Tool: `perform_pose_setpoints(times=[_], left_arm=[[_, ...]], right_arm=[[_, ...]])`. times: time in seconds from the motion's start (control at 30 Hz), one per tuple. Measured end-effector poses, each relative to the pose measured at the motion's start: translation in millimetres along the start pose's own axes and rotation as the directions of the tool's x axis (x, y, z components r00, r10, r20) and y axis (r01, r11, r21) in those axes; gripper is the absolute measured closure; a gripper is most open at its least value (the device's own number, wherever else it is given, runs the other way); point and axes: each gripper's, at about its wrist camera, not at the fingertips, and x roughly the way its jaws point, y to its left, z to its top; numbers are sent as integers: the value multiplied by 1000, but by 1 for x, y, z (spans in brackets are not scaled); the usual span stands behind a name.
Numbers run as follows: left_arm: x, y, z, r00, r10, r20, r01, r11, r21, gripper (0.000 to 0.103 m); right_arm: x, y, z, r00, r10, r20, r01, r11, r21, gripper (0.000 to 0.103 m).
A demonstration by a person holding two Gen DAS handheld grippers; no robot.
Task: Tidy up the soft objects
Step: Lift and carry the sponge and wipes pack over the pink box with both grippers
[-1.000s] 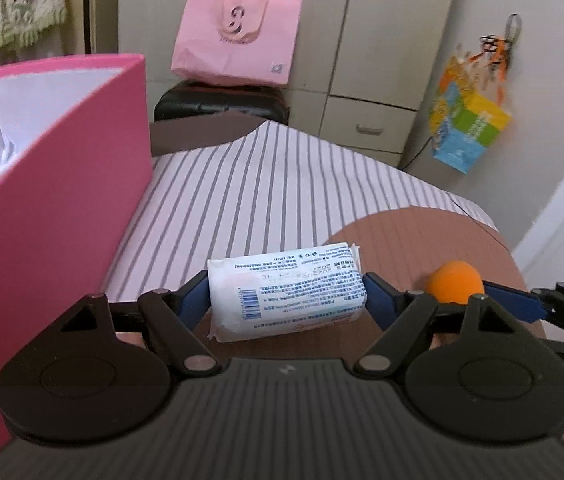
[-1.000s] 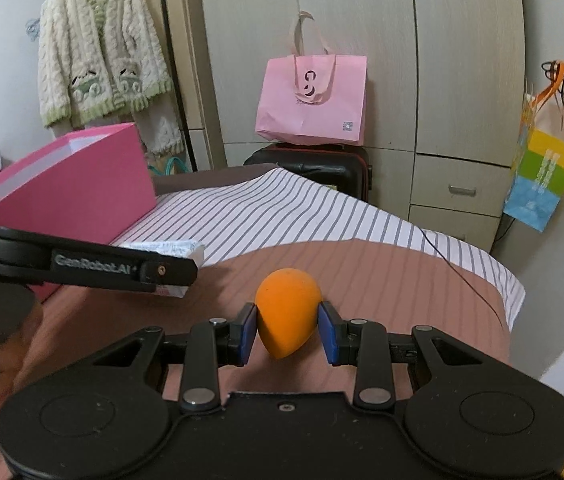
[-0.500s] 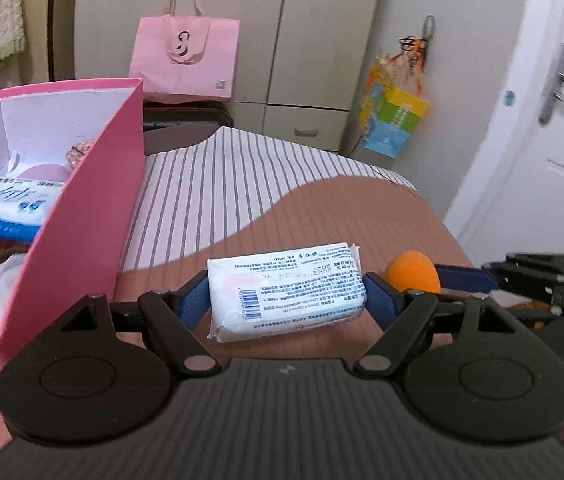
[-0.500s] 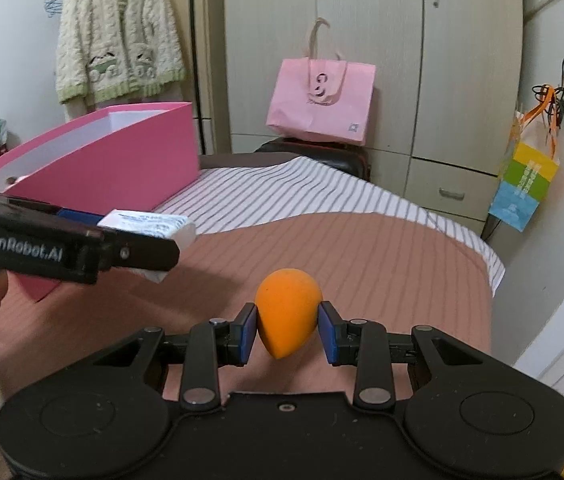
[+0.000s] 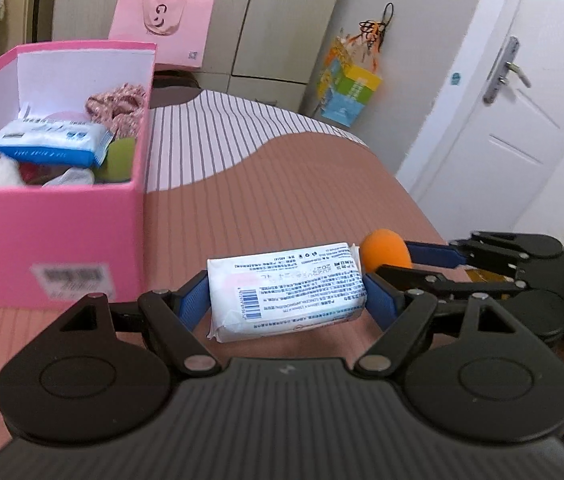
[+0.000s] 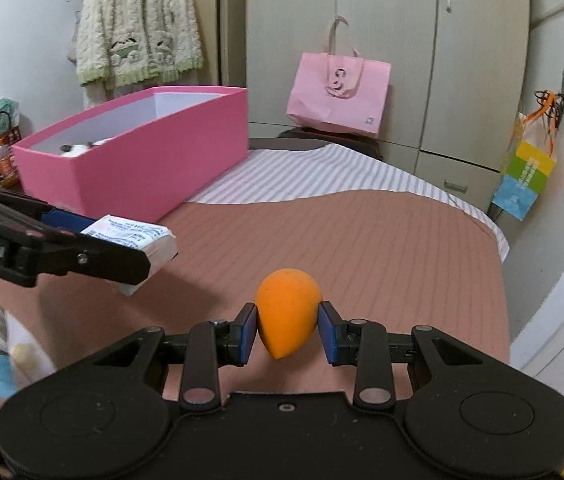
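While both loads hang clear above the bed [image 6: 362, 240], my left gripper [image 5: 286, 300] clamps the white tissue pack [image 5: 286, 292] endwise and my right gripper [image 6: 287, 330] pinches the orange sponge [image 6: 288, 312], 2 soft items aimed at the pink box [image 5: 54, 240].

The box [image 5: 62, 236] is pink outside and white inside; the sponge [image 6: 287, 312] is orange. The pack [image 5: 286, 290] is white with blue print. The bed [image 6: 362, 240] is brown ribbed, with grey-striped white beyond.
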Motion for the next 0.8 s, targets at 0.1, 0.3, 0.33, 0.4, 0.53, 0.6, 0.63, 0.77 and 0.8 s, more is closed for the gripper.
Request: perform_pose_setpoints(times=[0.1, 0.3, 0.33, 0.4, 0.53, 0.6, 0.63, 0.77, 0.8], left_arm=[[-17, 10, -4, 1000, -14, -21, 14, 1000, -3, 24], [-55, 28, -5, 999, 15, -50, -13, 999, 38, 24], [-61, 30, -4, 999, 15, -51, -13, 999, 41, 24], [-72, 35, -1, 999, 13, -47, -11, 999, 39, 24], [-93, 51, 13, 1000, 1, -8, -1, 1000, -14, 24], [-101, 57, 22, 1000, 18, 17, -18, 1000, -17, 24], [-104, 60, 25, 999, 24, 31, -24, 1000, -13, 24], [-111, 75, 41, 995, 24, 100, -22, 1000, -22, 24], [-111, 79, 44, 993, 26, 112, -23, 999, -28, 24]], right_arm=[[-11, 15, 1, 1000, 23, 12, -23, 1000, -13, 65], [-30, 34, 7, 993, 118, 29, -118, 993, 10, 65], [-33, 39, 10, 991, 127, 37, -127, 992, 7, 65], [-35, 46, 18, 988, 142, 51, -142, 990, -4, 65], [-39, 61, 36, 984, 157, 78, -155, 987, -29, 65], [-42, 67, 45, 981, 164, 101, -162, 986, -29, 65], [-42, 69, 50, 978, 174, 111, -172, 985, -25, 65], [-39, 85, 67, 966, 205, 160, -197, 978, -67, 65], [-35, 90, 71, 963, 211, 170, -200, 977, -79, 65]])
